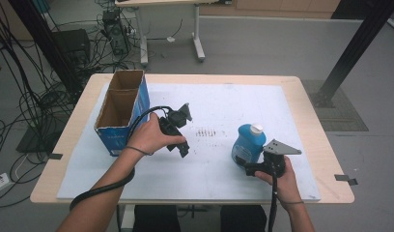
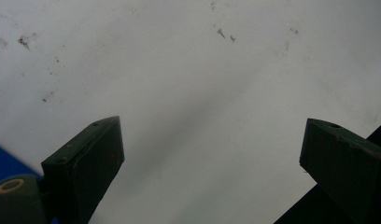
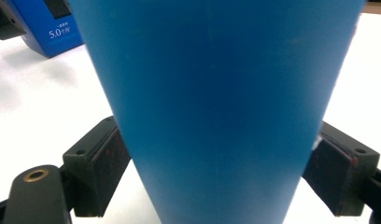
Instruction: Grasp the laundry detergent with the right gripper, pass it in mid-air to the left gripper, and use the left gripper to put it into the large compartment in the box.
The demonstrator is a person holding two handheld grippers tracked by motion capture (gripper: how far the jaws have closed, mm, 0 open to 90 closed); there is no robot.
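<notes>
**Closing in on the blue bottle, box waiting off to the left**

Starting at the left of the high view: the open cardboard box (image 1: 121,108) sits near the table's (image 1: 301,92) left edge, its long axis running away from the person, open top facing up. Just beside it the left gripper (image 1: 184,149) hangs over the white mat (image 1: 224,101) in the person's left hand. In the left gripper view its jaws stand wide apart with nothing but bare mat between them, so that one's open and holding nothing.

Over on the right, the blue bottle (image 1: 247,143) stands upright on the mat, white cap on top, well apart from the box. The right gripper (image 1: 250,168) comes at it low and from the person's side, so the bottle is straight ahead of it. In the right gripper view the bottle (image 3: 216,102) sits between the jaws, the pads up against its sides as far as anyone can tell, so it looks like a grip on the lower body.

The right hand is clearly the nearer one to the bottle. If the box is the destination, the carry would go leftward across the mat, bottle kept upright.
</notes>
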